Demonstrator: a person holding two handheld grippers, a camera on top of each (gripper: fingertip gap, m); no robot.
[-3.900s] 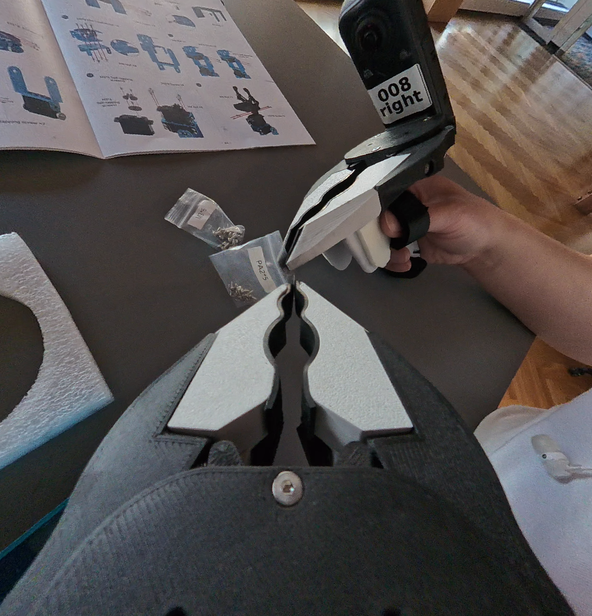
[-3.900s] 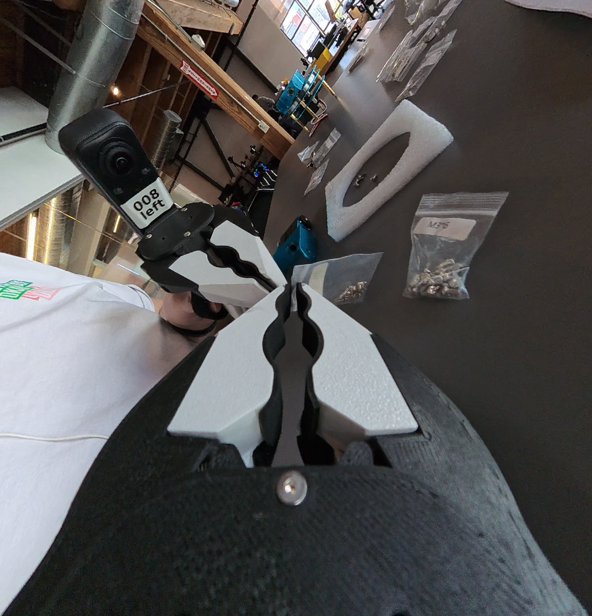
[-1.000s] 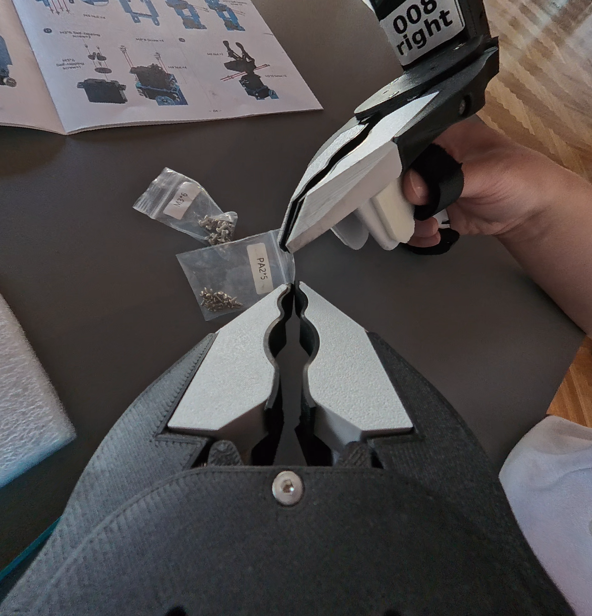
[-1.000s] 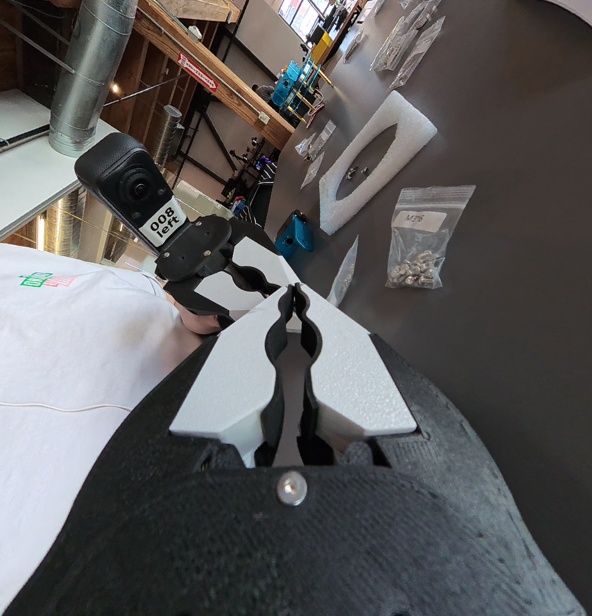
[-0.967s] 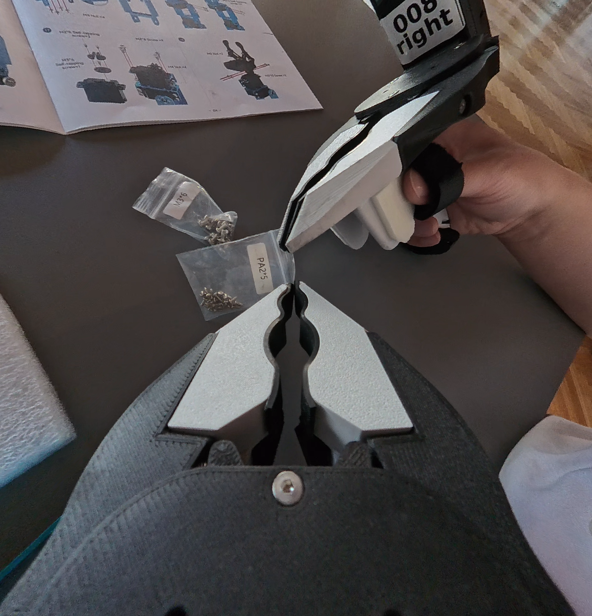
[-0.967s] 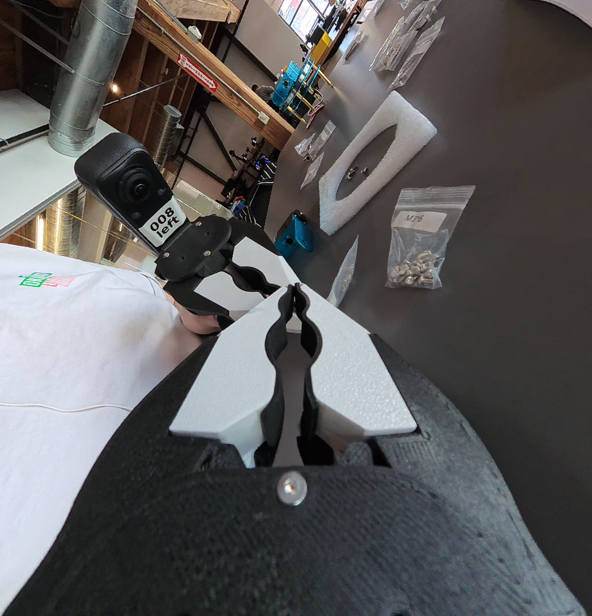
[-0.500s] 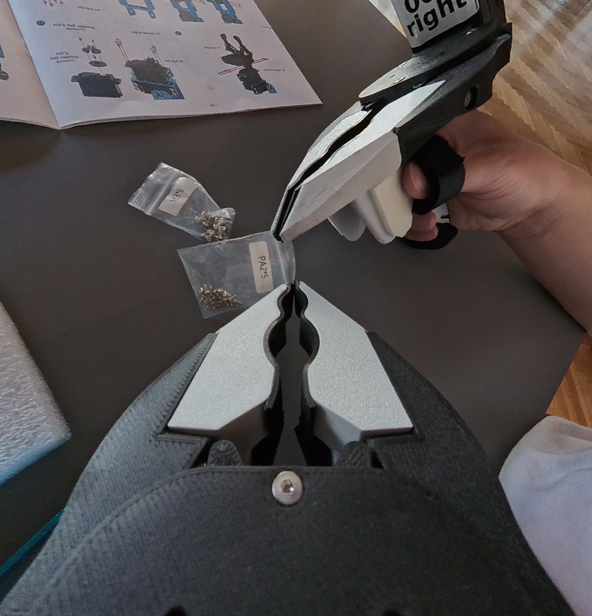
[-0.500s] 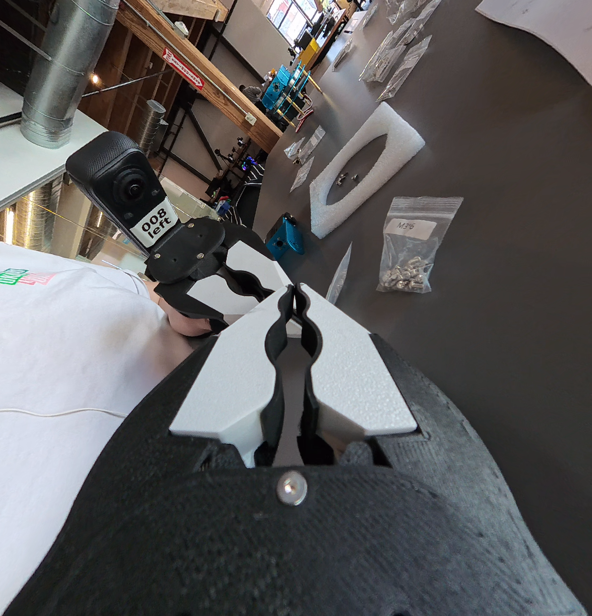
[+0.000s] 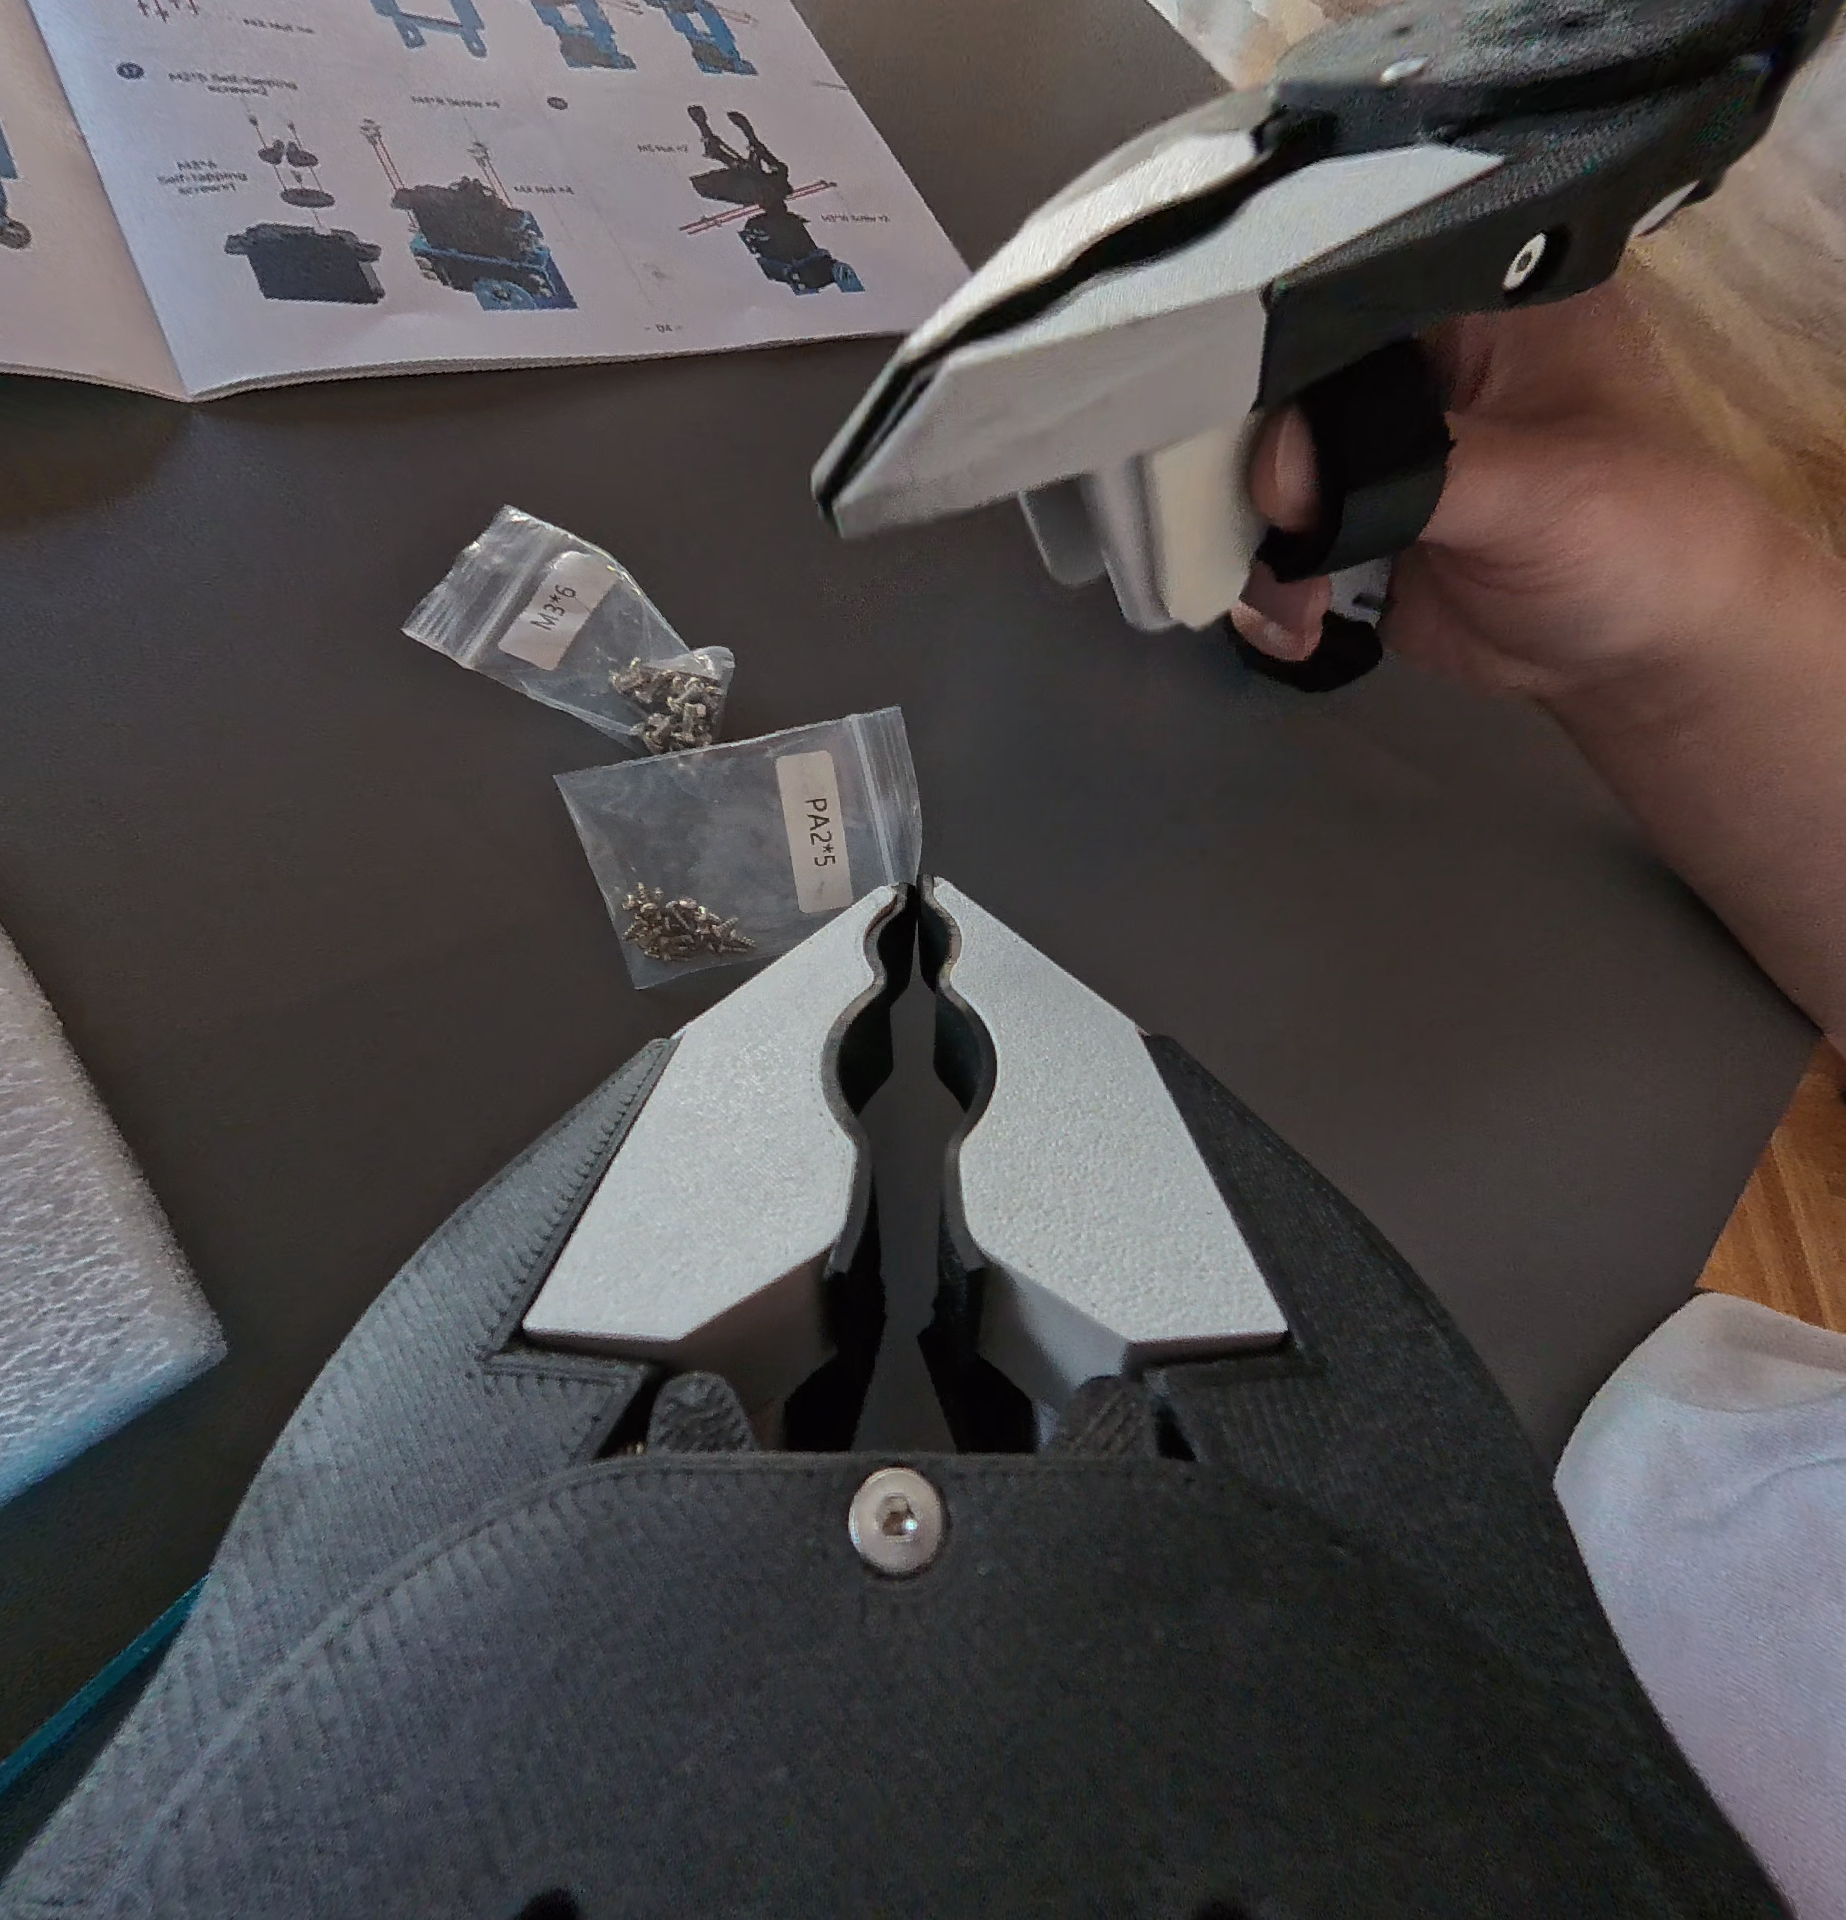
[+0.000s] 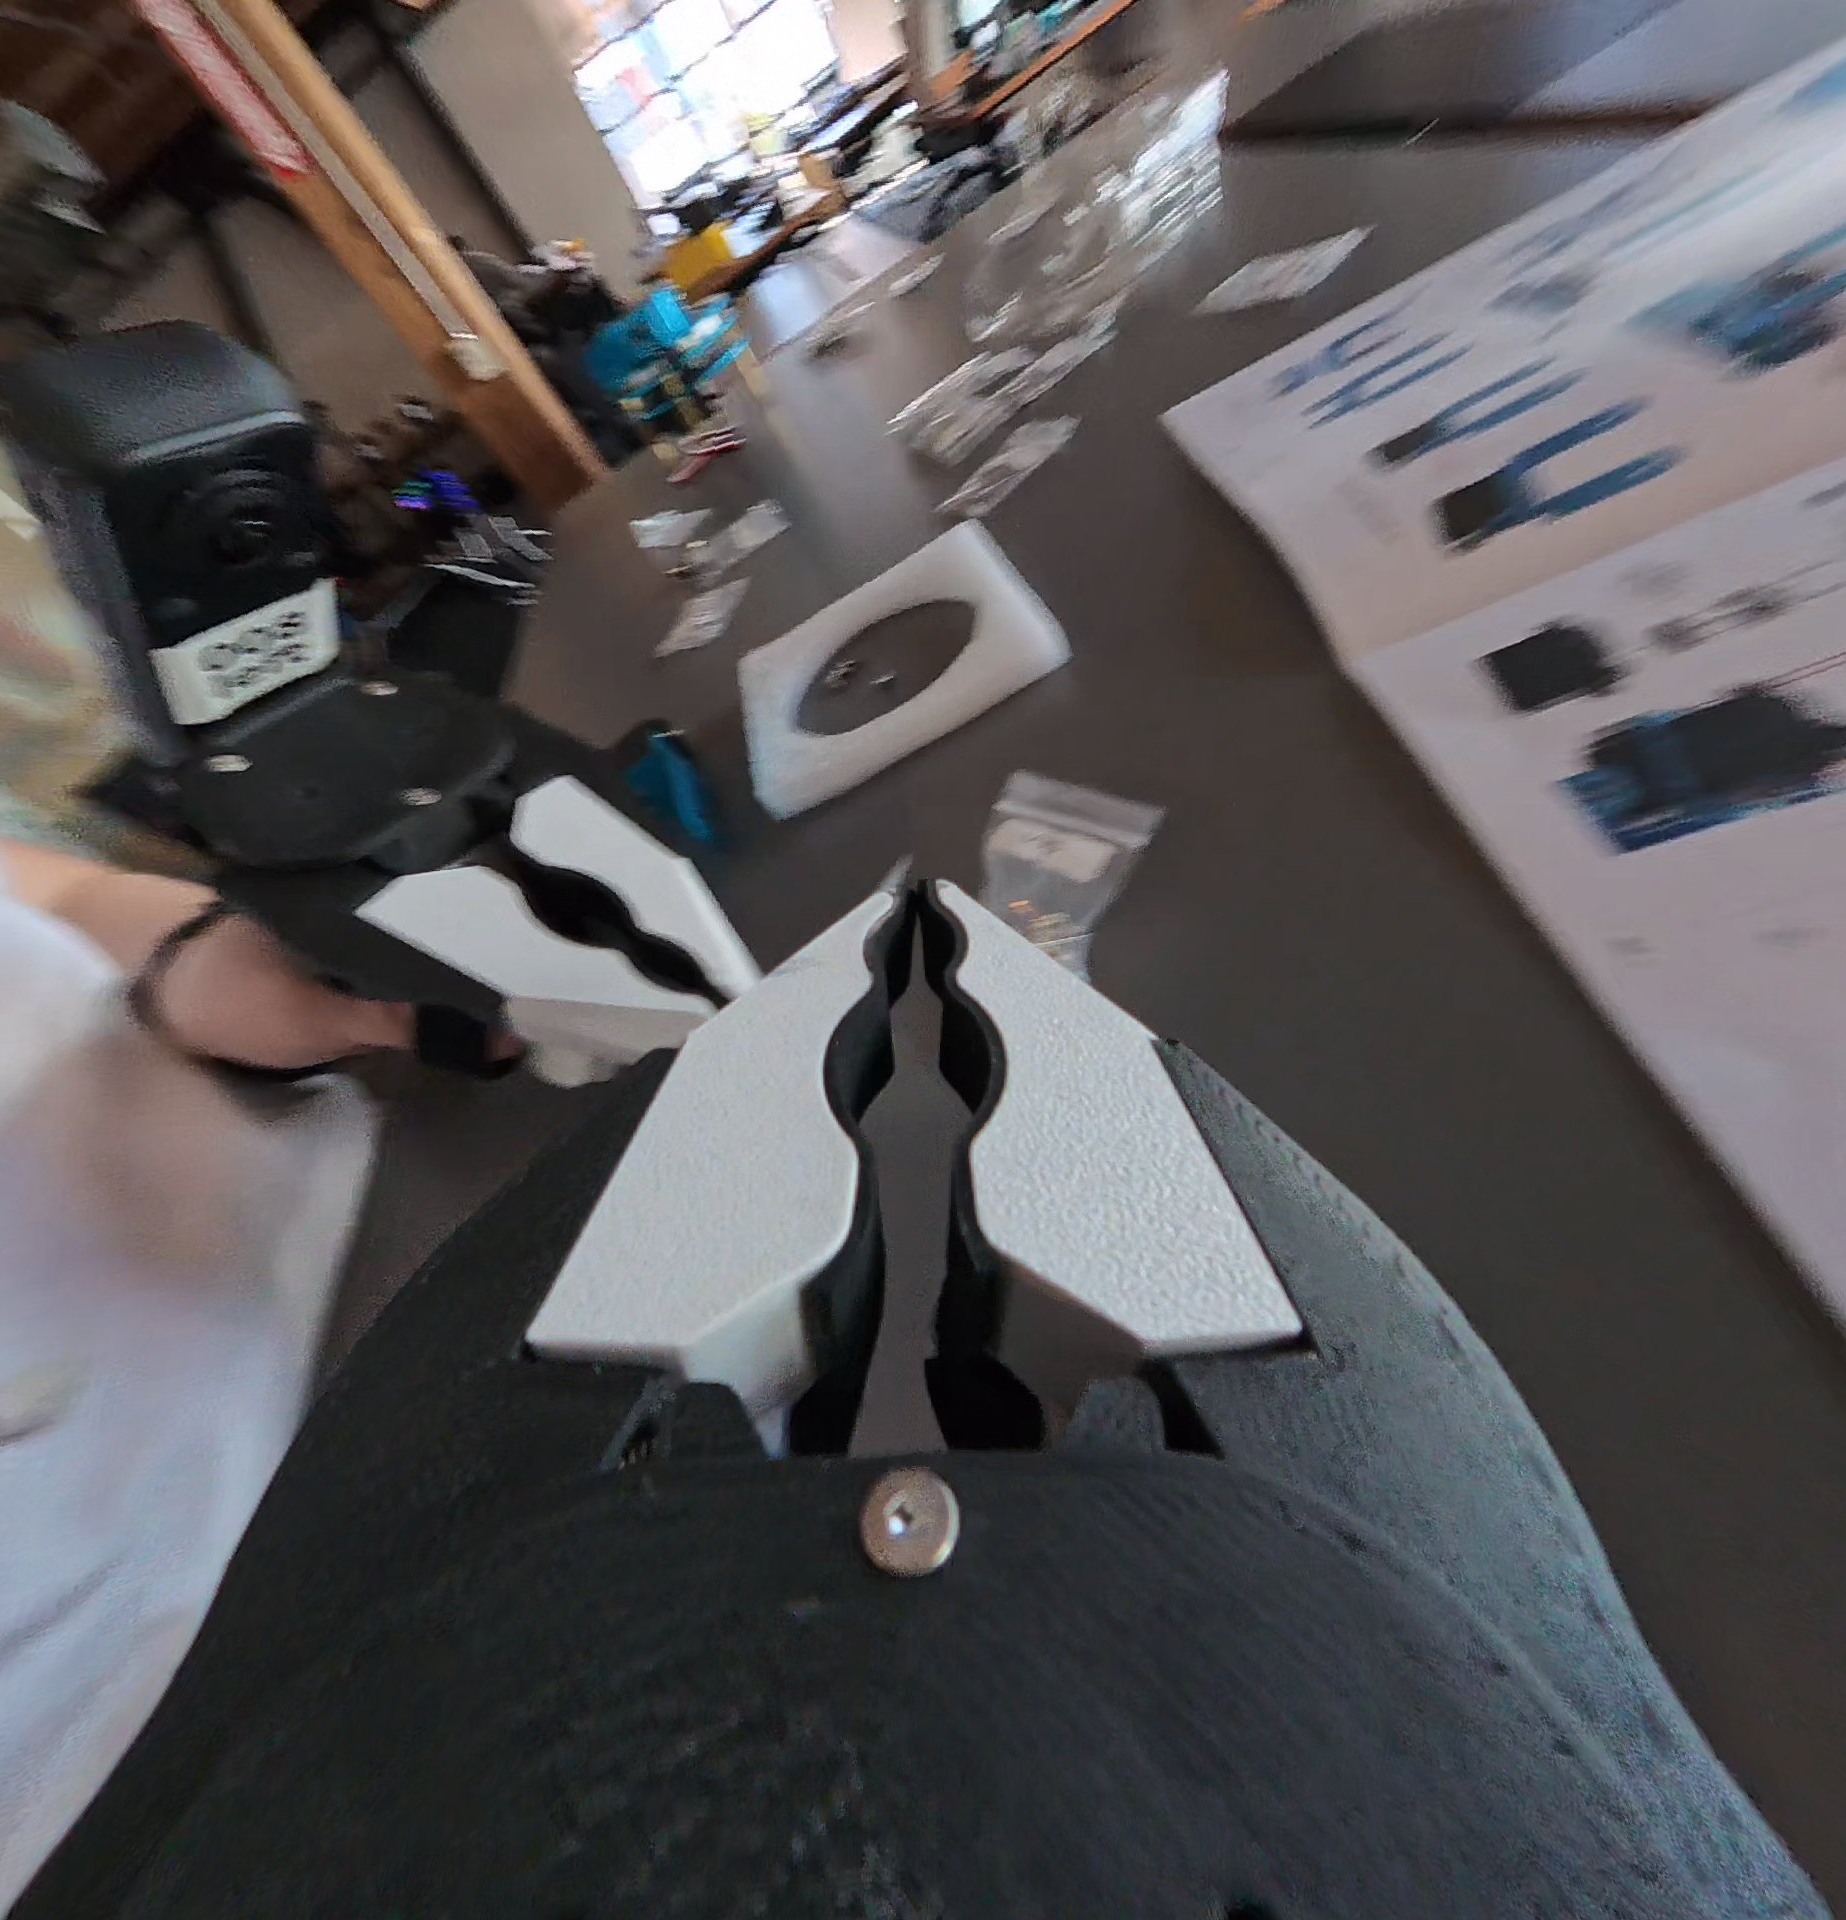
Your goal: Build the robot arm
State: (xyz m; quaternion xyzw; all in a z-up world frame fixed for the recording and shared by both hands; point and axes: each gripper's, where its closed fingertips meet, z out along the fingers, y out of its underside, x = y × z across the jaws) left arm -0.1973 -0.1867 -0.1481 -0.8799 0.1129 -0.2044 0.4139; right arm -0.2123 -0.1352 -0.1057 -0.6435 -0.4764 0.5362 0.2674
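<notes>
My left gripper [image 9: 919, 896] is shut on the zip-edge corner of a small clear bag of screws [image 9: 711, 831], which hangs just above the dark table [image 9: 1262, 935]. My right gripper [image 9: 831, 509] is shut and empty, above and to the right of that bag, with a hand [image 9: 1584, 540] on its grip. A second clear bag of screws [image 9: 576, 634] lies just beyond the held one. In the blurred right wrist view my right gripper [image 10: 919, 894] points at the second bag [image 10: 1064, 842], and the left gripper [image 10: 727, 987] sits close on its left.
An open instruction booklet [image 9: 431, 187] lies at the table's far side, also in the right wrist view [image 10: 1625, 520]. White foam with an oval hole [image 10: 1012, 613] holds a few small parts. Near it are a blue part [image 10: 680, 790] and several more bags. The table edge and wood floor [image 9: 1792, 1226] are right. The grippers' ends are close to 7 centimeters from one another.
The right gripper has let go of the held bag's edge and moved up and away to the right, swinging toward the booklet. The left gripper still holds the bag.
</notes>
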